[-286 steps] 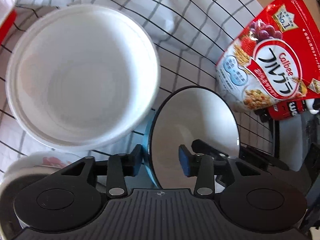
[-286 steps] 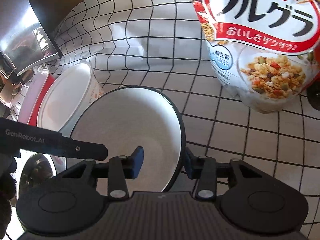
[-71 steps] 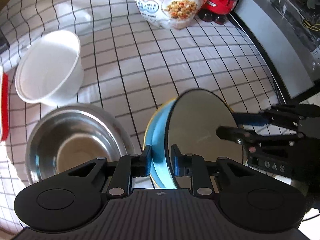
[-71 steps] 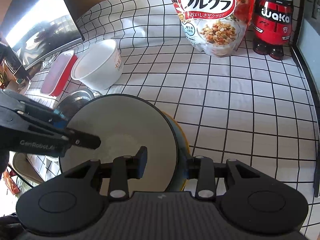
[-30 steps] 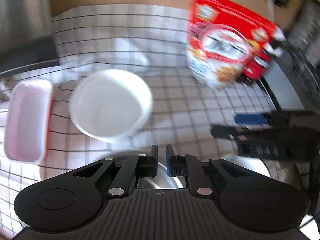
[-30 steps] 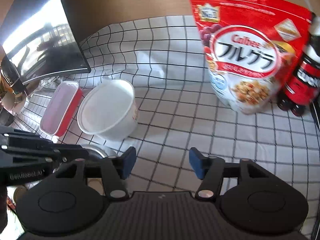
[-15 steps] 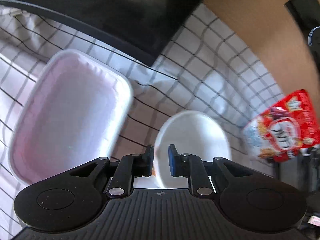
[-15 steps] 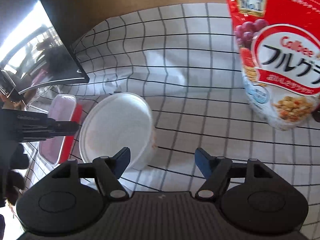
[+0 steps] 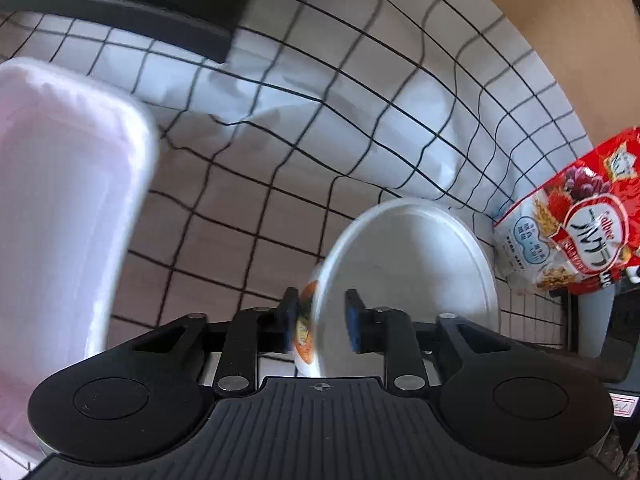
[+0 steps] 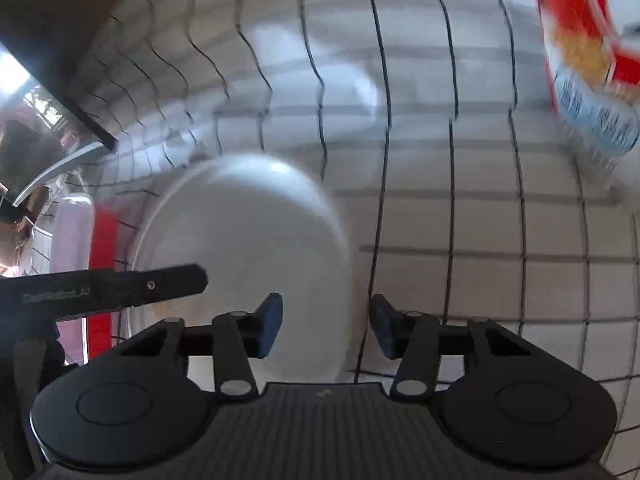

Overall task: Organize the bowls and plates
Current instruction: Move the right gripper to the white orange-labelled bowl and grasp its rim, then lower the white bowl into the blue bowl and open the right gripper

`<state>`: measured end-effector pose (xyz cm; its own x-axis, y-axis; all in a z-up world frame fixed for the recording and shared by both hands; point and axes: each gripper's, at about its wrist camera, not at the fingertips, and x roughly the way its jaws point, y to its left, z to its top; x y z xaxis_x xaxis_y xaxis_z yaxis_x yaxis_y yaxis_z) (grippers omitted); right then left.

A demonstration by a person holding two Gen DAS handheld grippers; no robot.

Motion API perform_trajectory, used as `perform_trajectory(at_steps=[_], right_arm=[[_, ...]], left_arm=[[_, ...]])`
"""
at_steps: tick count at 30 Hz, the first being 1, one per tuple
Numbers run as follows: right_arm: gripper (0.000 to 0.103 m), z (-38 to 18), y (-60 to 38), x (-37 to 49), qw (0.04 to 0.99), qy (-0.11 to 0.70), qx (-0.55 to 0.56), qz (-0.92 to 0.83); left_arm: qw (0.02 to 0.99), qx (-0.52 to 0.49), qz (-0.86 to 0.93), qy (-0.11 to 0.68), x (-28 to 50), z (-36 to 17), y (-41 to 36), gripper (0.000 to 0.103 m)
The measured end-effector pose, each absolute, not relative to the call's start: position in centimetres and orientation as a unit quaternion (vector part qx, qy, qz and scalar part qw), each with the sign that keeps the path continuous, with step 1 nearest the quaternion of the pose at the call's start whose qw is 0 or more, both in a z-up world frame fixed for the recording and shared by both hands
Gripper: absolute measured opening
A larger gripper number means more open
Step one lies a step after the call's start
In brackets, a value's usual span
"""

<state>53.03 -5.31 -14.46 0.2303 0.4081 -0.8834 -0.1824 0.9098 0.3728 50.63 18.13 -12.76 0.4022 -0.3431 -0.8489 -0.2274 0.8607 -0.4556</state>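
Both claws have dropped from above the stacked dishes to the white bowl [image 9: 408, 276], which a second ago sat well ahead of them on the checked cloth [image 9: 280, 184].

Its rim now stands between the blue pads of each claw: the left gripper [image 9: 318, 320] straddles the left rim, one pad on the printed outer wall and one inside, jaws opening and not pressing; the right gripper [image 10: 325, 326] straddles the right rim, jaws closing, with a gap visible at each pad (the picture is blurred, so contact is hard to judge). The bowl rests upright on the cloth. Just to its left lies a pink-lidded red box [image 9: 60, 208]; a cereal bag [image 9: 572, 236] stands beyond on the right, near the tan wall [image 9: 560, 20].
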Motion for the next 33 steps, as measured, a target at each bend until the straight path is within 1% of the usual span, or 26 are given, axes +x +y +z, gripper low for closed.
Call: perform_trajectory(at_steps=[1, 2, 4, 8, 12, 14, 15, 17, 23, 29, 33], right_arm=[[0.036, -14.7, -5.4, 53.1, 0.775, 0.595, 0.095, 0.188], [0.033, -14.8, -5.6, 52.9, 0.774, 0.597, 0.094, 0.188], [0.032, -14.2, -6.6, 52.4, 0.777, 0.593, 0.095, 0.191], [0.030, -11.5, -9.6, 51.1, 0.796, 0.566, 0.100, 0.191], [0.031, -8.6, -12.6, 49.1, 0.812, 0.543, 0.094, 0.192], [0.031, -7.6, -14.2, 48.1, 0.814, 0.538, 0.105, 0.190], [0.031, -7.0, -15.2, 47.5, 0.815, 0.535, 0.113, 0.188], [0.031, -5.9, -16.8, 46.5, 0.817, 0.530, 0.129, 0.186], [0.031, -3.3, -20.5, 42.5, 0.821, 0.516, 0.147, 0.194], [0.031, -2.3, -23.1, 39.3, 0.828, 0.510, 0.139, 0.189], [0.031, -2.4, -24.2, 37.6, 0.827, 0.516, 0.122, 0.187]], left_arm=[[0.800, -0.252, -0.036, 0.543, 50.7, -12.5, 17.5, 0.041], [0.804, -0.244, -0.038, 0.541, 50.6, -12.2, 16.9, 0.045], [0.815, -0.225, -0.046, 0.532, 50.2, -11.1, 15.3, 0.045], [0.829, -0.179, -0.057, 0.527, 49.1, -8.4, 11.9, 0.037], [0.844, -0.137, -0.075, 0.512, 47.6, -5.0, 8.2, 0.032], [0.855, -0.118, -0.079, 0.499, 46.6, -3.2, 6.4, 0.030], [0.861, -0.111, -0.081, 0.491, 46.1, -2.3, 5.7, 0.026], [0.872, -0.095, -0.085, 0.472, 45.3, -0.6, 4.3, 0.023], [0.887, -0.052, -0.120, 0.443, 42.2, 3.3, 0.2, 0.021], [0.884, -0.030, -0.152, 0.441, 39.5, 4.7, -3.1, 0.021], [0.877, -0.018, -0.169, 0.449, 38.5, 4.7, -4.4, 0.021]])
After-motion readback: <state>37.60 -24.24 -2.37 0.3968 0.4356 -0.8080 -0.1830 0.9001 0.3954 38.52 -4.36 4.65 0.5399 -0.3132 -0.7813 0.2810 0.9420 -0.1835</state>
